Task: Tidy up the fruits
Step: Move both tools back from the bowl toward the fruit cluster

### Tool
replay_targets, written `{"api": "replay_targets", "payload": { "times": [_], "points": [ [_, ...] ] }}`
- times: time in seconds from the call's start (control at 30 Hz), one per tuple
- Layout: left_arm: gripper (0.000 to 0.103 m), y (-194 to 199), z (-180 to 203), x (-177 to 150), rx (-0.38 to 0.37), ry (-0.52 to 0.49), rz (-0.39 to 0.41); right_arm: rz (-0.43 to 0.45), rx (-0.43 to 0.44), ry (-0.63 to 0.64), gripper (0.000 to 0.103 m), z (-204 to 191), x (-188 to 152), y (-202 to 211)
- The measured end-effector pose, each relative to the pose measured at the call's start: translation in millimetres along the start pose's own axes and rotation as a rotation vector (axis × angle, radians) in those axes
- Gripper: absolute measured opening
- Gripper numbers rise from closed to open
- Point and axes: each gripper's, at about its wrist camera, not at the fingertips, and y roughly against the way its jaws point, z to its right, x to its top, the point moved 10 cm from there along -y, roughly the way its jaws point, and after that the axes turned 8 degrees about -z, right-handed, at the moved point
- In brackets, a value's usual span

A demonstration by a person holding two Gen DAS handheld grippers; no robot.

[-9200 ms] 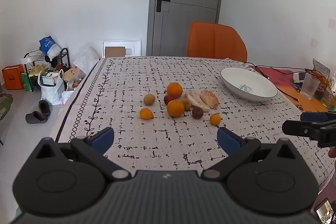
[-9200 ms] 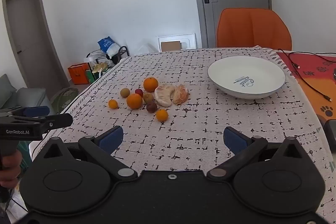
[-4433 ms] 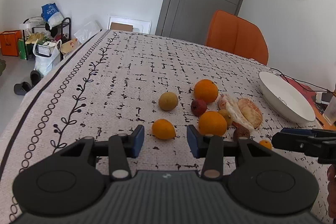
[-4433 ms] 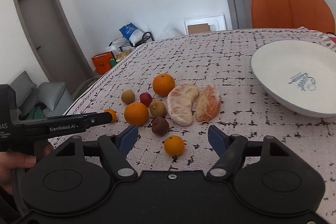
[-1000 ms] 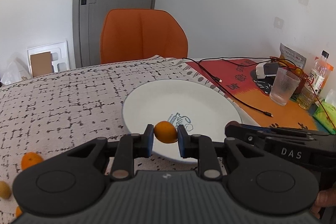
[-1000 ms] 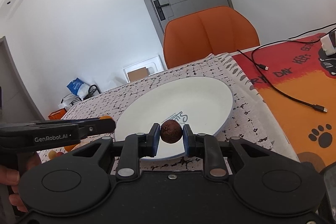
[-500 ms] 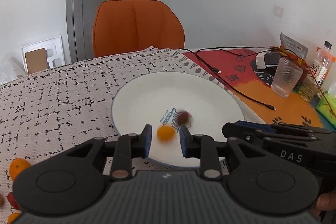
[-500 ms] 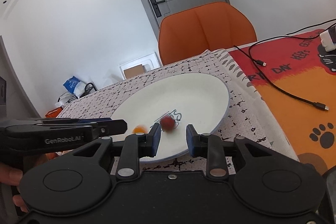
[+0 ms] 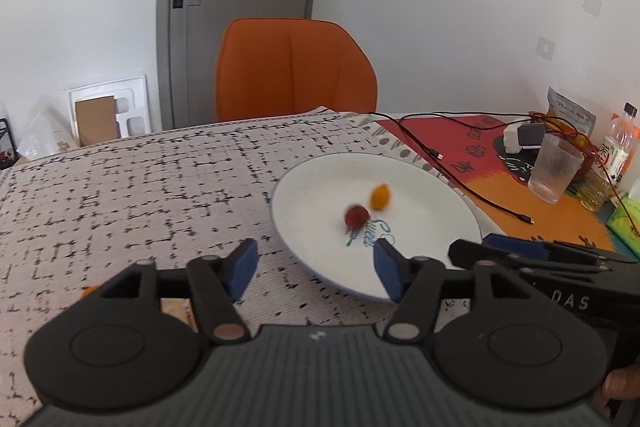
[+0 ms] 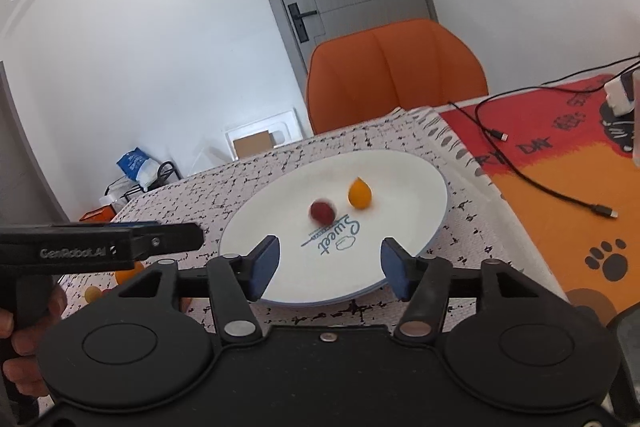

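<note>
Where a second ago each claw pinched one small fruit above the wide white ceramic plate with blue "Sweet" lettering (image 10: 420, 187), both fruits now lie loose on the plate itself. The left claw (image 9: 314, 273) has just been opening, and its blue pads stand apart with nothing between them; the right claw (image 10: 330, 267) has likewise just been opening and holds nothing. The small orange citrus fruit (image 10: 359, 194) sits toward the plate's far side, at about one o'clock from the lettering, and the small dark red round fruit (image 10: 322, 211) lies just beside it at about eight o'clock from the citrus. Both look smeared, the red one more so, so I judge they are probably rolling rather than settled; whether they touch each other I cannot tell.

For the task, this means two pieces are delivered and both claws are free for the next pick. The rest of the fruit is not yet gathered: a bit of orange fruit (image 10: 128, 273) shows on the black-and-white patterned cloth surface (image 9: 160, 187) at roughly nine o'clock from the plate, behind the left tool in the right wrist view. The likely next move is a return toward that side, with some risk that a rolling fruit drifts to the shallow rim.
</note>
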Motion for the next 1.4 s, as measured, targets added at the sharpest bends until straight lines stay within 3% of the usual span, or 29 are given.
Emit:
{"api": "replay_targets", "payload": {
  "times": [0.07, 0.13, 0.27, 0.3, 1.4],
  "points": [
    [0.079, 7, -4, -1, 0.009, 0.005, 0.011, 0.005, -0.009, 0.0, 0.07, -1, 0, 3],
    [0.084, 14, -8, -2, 0.018, 0.005, 0.026, 0.016, -0.018, 0.004, 0.078, -3, 1, 7],
    [0.09, 33, -19, 0, 0.06, 0.006, 0.069, 0.042, -0.036, 0.014, 0.102, -9, 4, 18],
    [0.091, 38, -21, 0, 0.07, 0.008, 0.076, 0.056, -0.041, 0.019, 0.103, -11, 5, 22],
    [0.095, 141, -75, -41, 0.144, 0.099, 0.196, 0.058, -0.09, 0.109, 0.103, -62, -4, 55]
  ]
}}
